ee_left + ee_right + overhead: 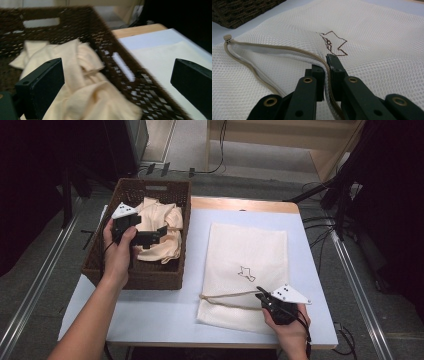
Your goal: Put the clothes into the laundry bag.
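Observation:
A white mesh laundry bag with a small brown embroidered figure lies flat on the table. Its tan zipper runs open along the near end. My right gripper is shut on the upper zipper edge of the bag, lifting it a little. A cream garment lies crumpled in the brown wicker basket at the left. My left gripper hovers open over the garment, with its jaws wide apart and nothing between them.
The table top is pale blue-white with a wooden strip at its far edge. The basket wall stands between the garment and the bag. Cables and stand legs lie on the floor at the right.

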{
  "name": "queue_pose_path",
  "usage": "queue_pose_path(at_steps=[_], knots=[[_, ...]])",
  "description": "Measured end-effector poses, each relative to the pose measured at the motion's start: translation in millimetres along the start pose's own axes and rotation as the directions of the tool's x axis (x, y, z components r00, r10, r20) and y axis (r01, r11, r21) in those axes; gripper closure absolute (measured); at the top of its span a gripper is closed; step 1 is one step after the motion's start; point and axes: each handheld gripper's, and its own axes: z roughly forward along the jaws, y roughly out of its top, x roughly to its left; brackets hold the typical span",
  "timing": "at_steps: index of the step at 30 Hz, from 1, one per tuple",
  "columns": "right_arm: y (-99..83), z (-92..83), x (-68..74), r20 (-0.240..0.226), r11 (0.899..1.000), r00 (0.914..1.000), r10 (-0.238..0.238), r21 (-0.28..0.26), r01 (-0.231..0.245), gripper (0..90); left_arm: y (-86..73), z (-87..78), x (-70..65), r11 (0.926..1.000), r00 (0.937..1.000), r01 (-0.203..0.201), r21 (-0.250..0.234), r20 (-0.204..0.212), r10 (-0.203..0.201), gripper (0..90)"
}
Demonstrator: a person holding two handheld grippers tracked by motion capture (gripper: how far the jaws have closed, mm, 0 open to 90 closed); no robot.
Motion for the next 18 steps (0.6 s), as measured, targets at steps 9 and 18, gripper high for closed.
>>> queue_pose_path(at_steps=[9, 18], knots=[[-2.2, 2.5, -0.1, -0.006, 1.000, 1.0000, 0.004, 0.010, -0.004, 86.2, -10.9, 63.2, 40.6, 0.9690, 0.9753, 0.135, 0.207, -0.201, -0.093, 3.2], [-4.4, 5.5, -0.4, -0.008, 1.000, 1.0000, -0.001, 0.022, 0.001, 86.2, -29.9, 102.9, 53.2, 0.8789, 0.9473, 0.222, 0.422, -0.307, -0.092, 9.3]])
